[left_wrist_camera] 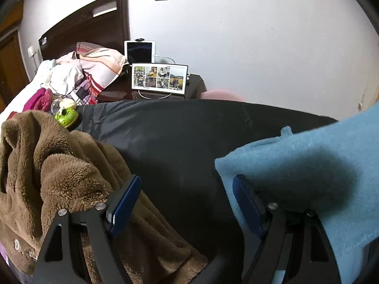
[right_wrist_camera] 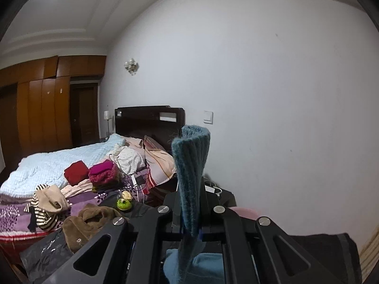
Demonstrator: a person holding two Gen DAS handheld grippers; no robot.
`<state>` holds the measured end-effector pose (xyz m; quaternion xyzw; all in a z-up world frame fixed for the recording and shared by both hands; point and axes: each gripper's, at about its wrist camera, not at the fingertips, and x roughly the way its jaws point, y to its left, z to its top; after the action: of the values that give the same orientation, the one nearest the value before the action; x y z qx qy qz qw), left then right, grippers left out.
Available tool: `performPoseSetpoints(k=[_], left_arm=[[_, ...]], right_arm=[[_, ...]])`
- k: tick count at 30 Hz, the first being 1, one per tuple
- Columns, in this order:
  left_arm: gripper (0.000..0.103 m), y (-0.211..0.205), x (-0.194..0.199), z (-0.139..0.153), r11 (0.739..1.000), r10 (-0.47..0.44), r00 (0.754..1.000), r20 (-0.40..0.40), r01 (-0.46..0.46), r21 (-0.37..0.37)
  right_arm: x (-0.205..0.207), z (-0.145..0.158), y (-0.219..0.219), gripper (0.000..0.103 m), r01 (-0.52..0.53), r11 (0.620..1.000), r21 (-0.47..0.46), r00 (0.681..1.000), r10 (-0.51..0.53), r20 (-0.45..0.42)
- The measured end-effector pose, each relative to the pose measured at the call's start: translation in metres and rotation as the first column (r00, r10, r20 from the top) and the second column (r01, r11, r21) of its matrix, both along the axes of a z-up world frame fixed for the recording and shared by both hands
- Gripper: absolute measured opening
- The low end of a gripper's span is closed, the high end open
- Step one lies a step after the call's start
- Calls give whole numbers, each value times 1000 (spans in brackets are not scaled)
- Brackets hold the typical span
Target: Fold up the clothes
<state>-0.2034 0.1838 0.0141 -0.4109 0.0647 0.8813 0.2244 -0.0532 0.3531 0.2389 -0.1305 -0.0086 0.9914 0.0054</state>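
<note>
- R gripper [right_wrist_camera: 190,222]: fingers pressed together, pinching a ribbed edge of the blue garment [right_wrist_camera: 191,165]. The pinched strip stands up past the fingertips, near vertical, its top end rolled over.
- More blue cloth hangs below the R fingers, at the bottom of the right wrist view.
- L gripper [left_wrist_camera: 187,203]: fingers [left_wrist_camera: 125,203] spread wide, nothing between them, only black cover showing in the gap.
- In the left wrist view the blue garment [left_wrist_camera: 308,165] lies over the R-hand finger of that pair and spreads up & to the right; its near corner sits just above that fingertip. It drapes on the finger's outer side, not inside the gap.
- Brown fleece garment [left_wrist_camera: 59,165] is bunched beside the other L finger, touching it from behind & below, piled up to the left.
- Both garments rest on a black cover [left_wrist_camera: 177,130] over a surface; can't tell what is under it.
- Green toy [left_wrist_camera: 66,116] sits at the far edge of the black cover, just behind the brown fleece.
- Farther back: bed [right_wrist_camera: 47,165] w/ pale blue blanket, folded red & magenta clothes [right_wrist_camera: 101,172], a striped garment [right_wrist_camera: 40,203] near its foot, pillows by the dark headboard [right_wrist_camera: 149,118].
- Tablet [left_wrist_camera: 138,52] and a lit screen [left_wrist_camera: 160,78] stand on a dark nightstand against the white wall.
</note>
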Motion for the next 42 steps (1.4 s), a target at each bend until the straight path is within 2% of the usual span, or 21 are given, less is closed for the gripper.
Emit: performPoseSetpoints(k=[4,9,13,19,21,24,26,28,31,35,38,41,42], left_arm=[[83,-4,-10,0,997,37,997,63,-41,65],[83,7,-6,0,998,3,998,63,-7,66],[83,14,17,-1,993,-80,995,56,74,90],[83,24,71,1,967,-233,972,6,232,104],[83,34,88,-2,957,-283,959,-19,284,60],[83,59,105,-14,950,-305,950,-69,299,-85],[83,72,106,-27,944,-299,952,-68,284,-167],[83,78,102,-41,942,-278,959,-47,263,-208],[83,74,96,-54,943,-245,969,-37,229,-241],[83,69,93,-63,946,-226,974,-26,213,-246],[84,66,92,-66,947,-219,975,-25,206,-248],[88,65,93,-67,945,-214,976,-36,198,-262],[91,64,92,-67,945,-210,977,-40,192,-265]], right_arm=[[-2,-6,18,8,11,999,-46,1000,-11,-2],[11,-13,39,8,93,994,-60,995,-95,-33],[22,-24,70,8,218,971,-97,974,-222,-40],[19,-64,129,8,325,931,-164,945,-318,69],[19,-80,150,8,337,921,-196,941,-322,104],[20,-103,176,8,342,908,-241,938,-314,147],[21,-119,193,8,345,899,-270,935,-307,176],[24,-132,209,8,359,887,-292,930,-311,198],[31,-154,231,8,382,871,-309,918,-319,236],[43,-191,258,8,426,859,-285,889,-339,308],[45,-224,276,9,482,838,-255,847,-371,382],[51,-257,290,9,508,822,-259,809,-352,470],[54,-263,293,12,513,820,-255,798,-346,493]])
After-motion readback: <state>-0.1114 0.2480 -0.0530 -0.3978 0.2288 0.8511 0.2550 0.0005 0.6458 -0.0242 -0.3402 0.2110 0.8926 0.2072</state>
